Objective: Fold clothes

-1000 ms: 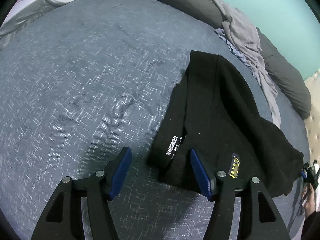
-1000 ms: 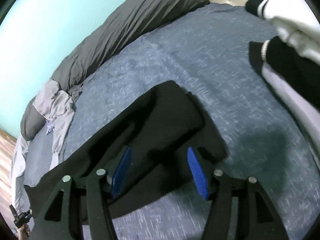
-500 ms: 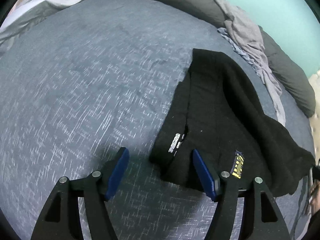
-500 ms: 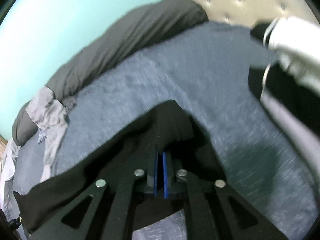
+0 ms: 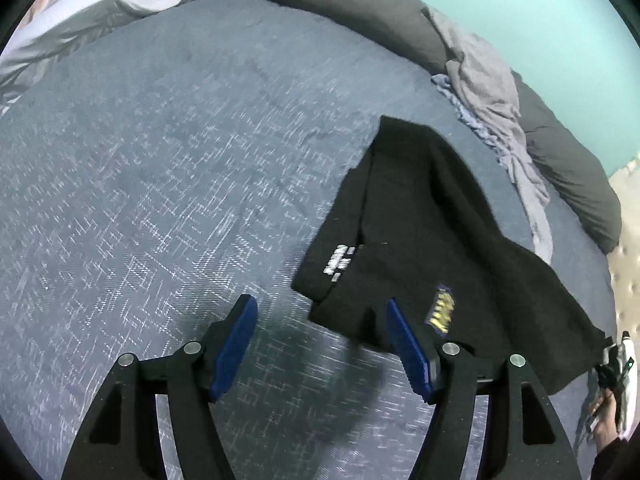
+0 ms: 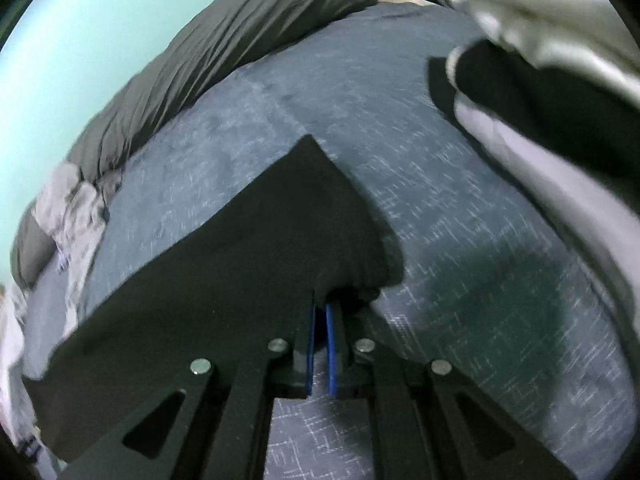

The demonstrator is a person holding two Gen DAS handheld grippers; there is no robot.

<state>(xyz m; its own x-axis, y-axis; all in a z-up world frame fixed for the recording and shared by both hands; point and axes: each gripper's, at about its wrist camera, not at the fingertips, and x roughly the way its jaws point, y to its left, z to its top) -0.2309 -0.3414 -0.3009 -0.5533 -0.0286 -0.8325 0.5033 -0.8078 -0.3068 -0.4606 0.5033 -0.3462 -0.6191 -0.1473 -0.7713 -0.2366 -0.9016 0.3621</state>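
A black garment (image 5: 432, 240) with a white label and a yellow logo lies partly folded on the blue-grey bed cover (image 5: 160, 168). My left gripper (image 5: 320, 316) is open, its blue pads just short of the garment's near edge. In the right wrist view the same black garment (image 6: 248, 248) is lifted at one end. My right gripper (image 6: 320, 312) is shut on its edge, and the cloth drapes away to the left.
A dark grey duvet (image 5: 360, 4) and a light grey crumpled cloth (image 5: 492, 92) lie along the teal wall. A stack of black and white clothes (image 6: 540, 92) lies at the right of the right wrist view. A tufted beige headboard (image 5: 628, 240) stands at the far right.
My right gripper has shut on the garment's edge and lifted it. My left gripper has stayed open and drawn back slightly from the garment.
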